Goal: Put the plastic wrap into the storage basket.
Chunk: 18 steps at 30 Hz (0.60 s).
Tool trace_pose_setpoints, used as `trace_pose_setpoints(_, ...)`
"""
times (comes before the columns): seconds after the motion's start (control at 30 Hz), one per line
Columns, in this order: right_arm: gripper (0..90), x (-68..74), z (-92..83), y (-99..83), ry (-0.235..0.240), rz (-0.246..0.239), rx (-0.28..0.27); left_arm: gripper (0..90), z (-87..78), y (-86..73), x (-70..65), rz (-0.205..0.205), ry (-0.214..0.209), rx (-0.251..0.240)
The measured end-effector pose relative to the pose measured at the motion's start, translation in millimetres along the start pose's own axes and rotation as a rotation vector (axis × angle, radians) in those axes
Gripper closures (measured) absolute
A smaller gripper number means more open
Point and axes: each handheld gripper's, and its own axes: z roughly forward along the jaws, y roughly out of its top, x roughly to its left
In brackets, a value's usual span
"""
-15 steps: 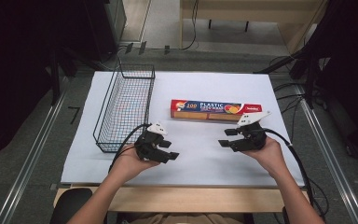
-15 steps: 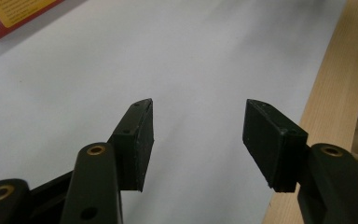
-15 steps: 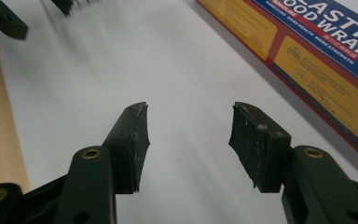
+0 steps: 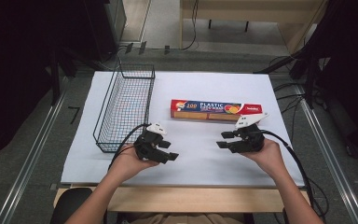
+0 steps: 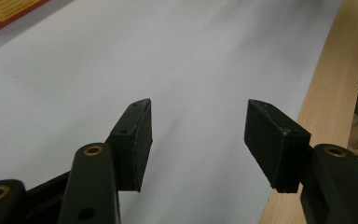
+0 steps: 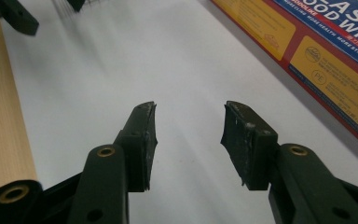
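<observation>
A long red box of plastic food wrap (image 4: 216,109) lies flat across the middle of the white sheet (image 4: 205,84). My left gripper (image 4: 170,151) is held just above the sheet near the front edge, pointing right. In the left gripper view its jaws (image 5: 198,126) stand apart over bare sheet, with a corner of the box (image 5: 9,11) at the top left. My right gripper (image 4: 221,140) faces it from the right, just in front of the box. Its jaws (image 6: 189,135) are also apart with nothing between them, and the box (image 6: 326,60) runs along their right side.
A black wire basket (image 4: 126,105) stands on the left part of the sheet, beyond my left hand. A wooden table edge (image 4: 177,198) runs along the front. Cables trail from both grippers, and dark equipment and metal rails flank the table.
</observation>
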Motion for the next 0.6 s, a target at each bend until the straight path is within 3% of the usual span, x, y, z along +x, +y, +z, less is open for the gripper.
trace_pose_setpoints(0.1,53.8,-1.0,6.1,-1.5,0.051,0.043,0.052,41.5,0.0,0.2,-1.0,0.011,0.001,-0.012)
trace_pose_setpoints(0.2,52.8,-0.5,10.1,-2.4,0.068,0.031,0.075,40.5,0.0,0.2,-2.0,0.021,0.005,-0.014)
trace_pose_setpoints(0.37,51.7,-0.9,12.7,-5.4,0.068,0.001,0.066,37.8,0.4,0.3,-3.0,0.038,0.014,-0.019)
trace_pose_setpoints(0.47,51.4,-1.2,13.6,-6.4,0.069,0.007,0.078,37.3,0.8,0.1,-2.8,0.037,0.017,-0.019)
trace_pose_setpoints(0.6,49.9,-3.2,12.7,-6.5,0.069,0.006,0.056,39.4,0.2,0.3,-2.3,0.030,0.009,-0.014)
